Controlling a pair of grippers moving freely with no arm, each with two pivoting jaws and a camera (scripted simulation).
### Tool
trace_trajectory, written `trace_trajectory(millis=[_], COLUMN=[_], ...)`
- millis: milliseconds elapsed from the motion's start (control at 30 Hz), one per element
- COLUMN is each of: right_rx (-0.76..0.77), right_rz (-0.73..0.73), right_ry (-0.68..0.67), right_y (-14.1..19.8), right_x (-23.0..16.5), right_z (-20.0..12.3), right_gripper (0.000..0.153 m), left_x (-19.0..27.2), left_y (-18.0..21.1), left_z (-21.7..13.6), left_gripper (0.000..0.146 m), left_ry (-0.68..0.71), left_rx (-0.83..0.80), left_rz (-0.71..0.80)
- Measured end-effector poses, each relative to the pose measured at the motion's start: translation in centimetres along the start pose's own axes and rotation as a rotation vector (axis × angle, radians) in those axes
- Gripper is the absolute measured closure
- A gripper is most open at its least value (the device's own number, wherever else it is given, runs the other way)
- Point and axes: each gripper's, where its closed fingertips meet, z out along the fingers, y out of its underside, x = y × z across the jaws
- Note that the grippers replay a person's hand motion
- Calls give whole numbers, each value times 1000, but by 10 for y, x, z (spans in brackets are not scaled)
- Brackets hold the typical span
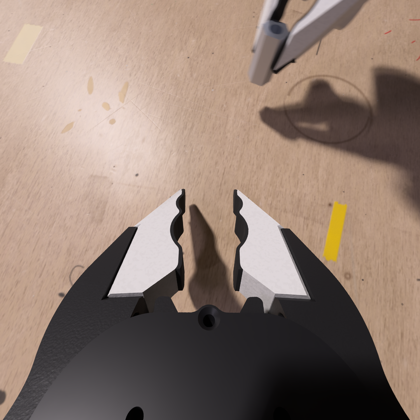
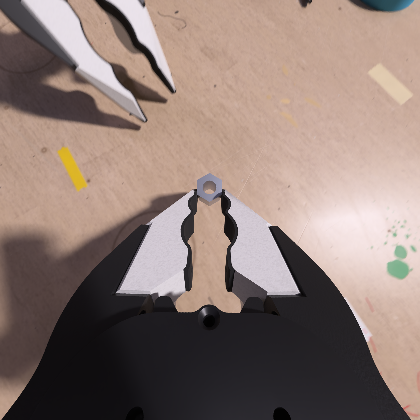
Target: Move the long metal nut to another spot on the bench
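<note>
The bench (image 2: 295, 159) looks like pale wood, matt in most places, finely scratched, with a soft sheen where light falls at the right. Flat strips of yellow tape (image 2: 72, 168) and cream tape (image 2: 389, 84) look papery and dull. The nut (image 2: 209, 189) is smooth grey metal with a satin finish. The right gripper (image 2: 209, 193) has a matt black, plastic-looking body, and its fingers (image 2: 163, 245) have white, faintly grainy faces edged with dark pads. The left gripper (image 1: 209, 193) looks the same.
</note>
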Motion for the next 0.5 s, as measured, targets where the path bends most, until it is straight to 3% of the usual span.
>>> trace_trajectory(millis=[200,367,467,500], right_rx=[-46,-107,-45,8], right_rz=[-67,-39,-24,-30], right_ry=[-13,-60,-35,-17], right_y=[-37,-34,-39,-44], right_x=[23,27,32,33], right_z=[31,63,51,40], right_gripper=[132,132,132,117], left_x=[5,6,6,5], left_y=[-5,-5,-4,-7], left_z=[5,5,1,-3], left_gripper=[108,108,105,104], left_ry=[20,20,34,31], left_rx=[16,27,25,46], left_rz=[-3,2,-16,-26])
